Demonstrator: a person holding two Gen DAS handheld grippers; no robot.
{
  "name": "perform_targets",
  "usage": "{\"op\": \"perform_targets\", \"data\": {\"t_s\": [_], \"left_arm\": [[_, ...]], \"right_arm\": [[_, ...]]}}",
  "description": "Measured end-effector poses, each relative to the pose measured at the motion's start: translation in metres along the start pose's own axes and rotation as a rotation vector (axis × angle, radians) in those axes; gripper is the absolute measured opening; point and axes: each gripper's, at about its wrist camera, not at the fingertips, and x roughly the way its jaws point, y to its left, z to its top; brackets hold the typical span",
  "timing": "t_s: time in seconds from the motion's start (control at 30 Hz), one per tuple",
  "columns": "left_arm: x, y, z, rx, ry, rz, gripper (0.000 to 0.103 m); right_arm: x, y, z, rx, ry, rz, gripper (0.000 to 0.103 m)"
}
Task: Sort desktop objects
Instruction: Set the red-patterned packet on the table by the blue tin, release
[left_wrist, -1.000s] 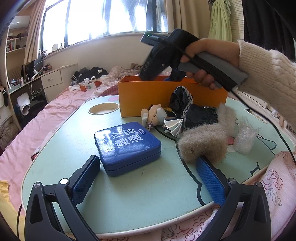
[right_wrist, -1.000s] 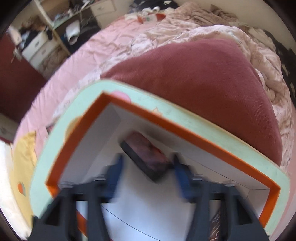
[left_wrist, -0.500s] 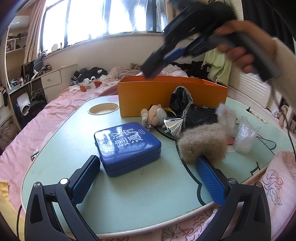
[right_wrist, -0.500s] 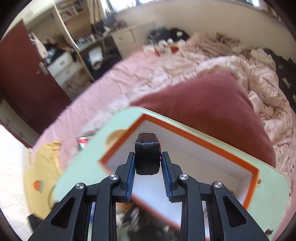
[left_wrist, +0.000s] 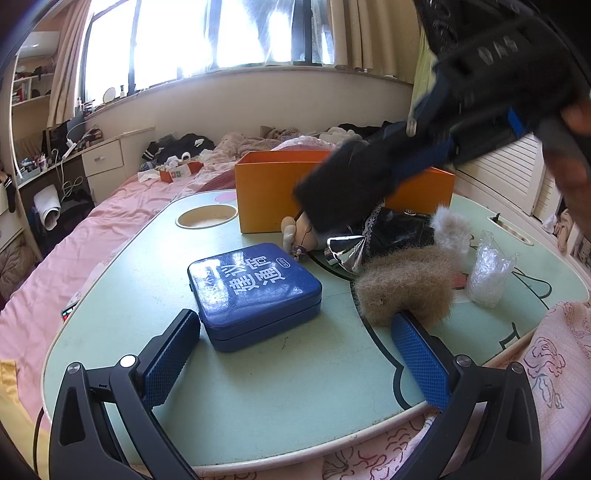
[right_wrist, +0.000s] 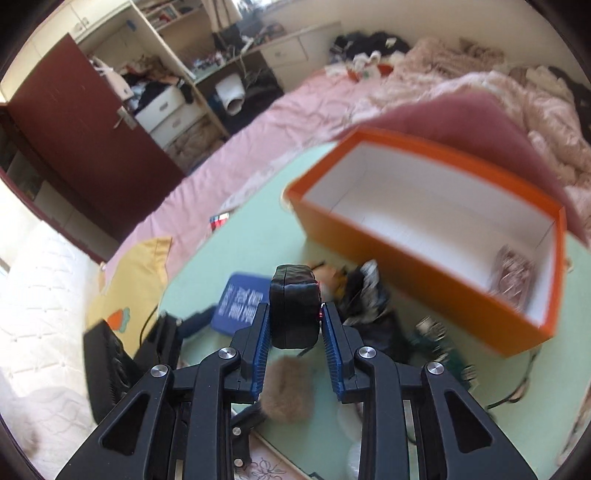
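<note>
Case (right_wrist: 294, 306), black, clamped in right hand-held gripper (right_wrist: 295, 325) above the table (left_wrist: 258, 398), short of the box (right_wrist: 424, 236); left hand-held gripper (left_wrist: 291, 354) wide open, empty. Next: carry over the box, release inside

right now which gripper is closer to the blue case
Left. The left gripper sits open just in front of the blue case; the right gripper is raised above the table, clamping a black object.

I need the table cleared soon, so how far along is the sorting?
Barely begun. Done: one patterned item lies in the orange box. In hand: the right tongs grip a black case. Left: blue case, doll, fur pieces, plastic bag.
</note>
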Motion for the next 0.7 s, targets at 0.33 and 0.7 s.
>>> {"op": "perform_targets", "data": {"t_s": [0.33,0.7], "left_arm": [[0.000,0.000,0.000,0.000,-0.001,0.000,0.103],[-0.001,0.000,0.000,0.000,-0.001,0.000,0.103]], "right_arm": [[-0.023,0.003,-0.031,-0.005,-0.109,-0.017,0.065],[-0.051,-0.031,-0.124,0.102,-0.108,-0.261,0.075]]}}
